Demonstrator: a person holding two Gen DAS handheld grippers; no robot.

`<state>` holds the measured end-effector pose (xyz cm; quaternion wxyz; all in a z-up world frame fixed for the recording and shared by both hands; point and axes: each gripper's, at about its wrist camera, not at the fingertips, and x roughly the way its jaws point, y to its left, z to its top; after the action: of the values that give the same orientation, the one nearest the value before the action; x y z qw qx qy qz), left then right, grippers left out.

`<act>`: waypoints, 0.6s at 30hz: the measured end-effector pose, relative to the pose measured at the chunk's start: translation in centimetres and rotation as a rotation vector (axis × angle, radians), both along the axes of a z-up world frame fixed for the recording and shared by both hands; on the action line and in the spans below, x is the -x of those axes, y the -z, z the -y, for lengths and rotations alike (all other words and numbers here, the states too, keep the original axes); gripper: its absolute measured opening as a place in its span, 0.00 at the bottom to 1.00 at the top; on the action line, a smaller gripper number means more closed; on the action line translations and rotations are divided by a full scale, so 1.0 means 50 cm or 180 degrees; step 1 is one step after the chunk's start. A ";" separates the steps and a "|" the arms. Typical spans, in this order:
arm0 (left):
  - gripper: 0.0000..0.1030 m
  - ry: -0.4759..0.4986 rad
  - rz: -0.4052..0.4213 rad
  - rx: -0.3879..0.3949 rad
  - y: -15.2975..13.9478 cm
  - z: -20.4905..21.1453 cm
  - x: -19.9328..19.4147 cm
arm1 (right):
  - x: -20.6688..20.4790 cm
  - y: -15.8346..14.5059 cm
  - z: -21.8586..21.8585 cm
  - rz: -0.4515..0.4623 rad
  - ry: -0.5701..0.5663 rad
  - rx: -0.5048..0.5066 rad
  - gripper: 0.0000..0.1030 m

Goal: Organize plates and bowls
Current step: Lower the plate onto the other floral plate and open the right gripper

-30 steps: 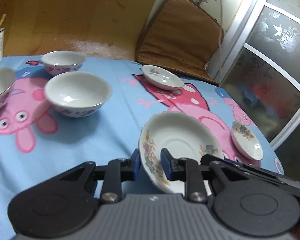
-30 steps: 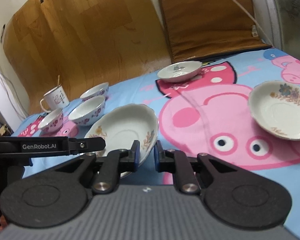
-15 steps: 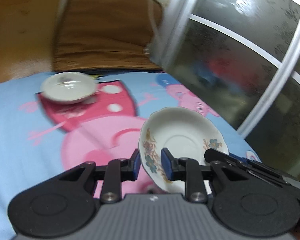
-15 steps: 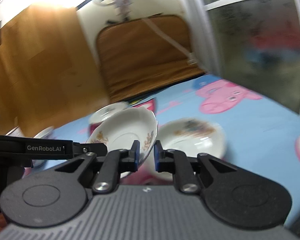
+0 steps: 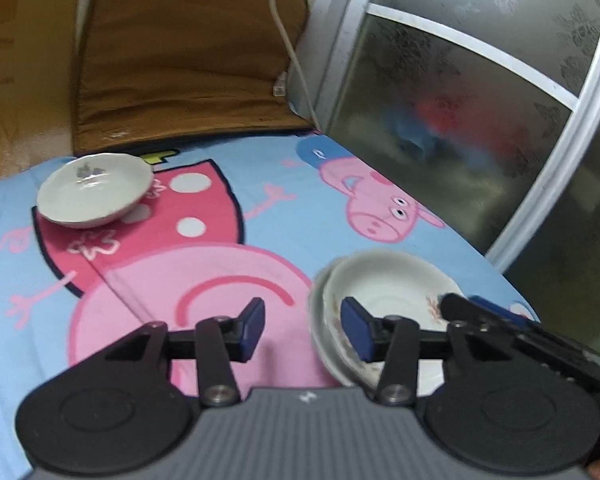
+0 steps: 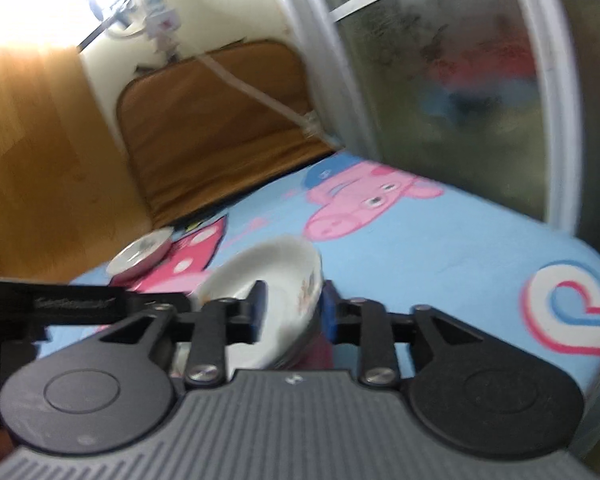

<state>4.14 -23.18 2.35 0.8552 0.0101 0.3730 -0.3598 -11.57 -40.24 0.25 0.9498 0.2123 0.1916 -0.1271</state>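
The left gripper (image 5: 303, 330) has just been opening; its jaws stand apart, the near rim of the stacked floral plates (image 5: 384, 300) between them with the pads clear of it. The right gripper (image 6: 293, 312) has likewise just been opening, and its spread jaws straddle the opposite rim without pressing. The stack rests on the cartoon tablecloth (image 5: 260, 184), well apart from a small dish (image 5: 94, 190) near the brown cushion (image 5: 188, 52).
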 end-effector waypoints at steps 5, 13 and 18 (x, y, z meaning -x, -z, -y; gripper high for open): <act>0.42 0.0072 -0.0204 -0.0036 0.023 0.015 -0.008 | 0.002 0.025 0.022 -0.0150 -0.0057 -0.0363 0.50; 0.24 0.0109 -0.0182 0.0014 0.031 0.014 -0.014 | -0.038 0.017 -0.013 -0.0223 -0.0175 -0.0277 0.22; 0.24 -0.0089 -0.0196 0.0052 0.028 -0.002 -0.048 | -0.091 0.018 -0.027 -0.0239 -0.0259 -0.0101 0.22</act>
<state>6.54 -23.09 0.93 0.8483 -0.0131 0.3963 -0.3510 -7.00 -38.88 -0.63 0.9428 0.2144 0.2375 -0.0932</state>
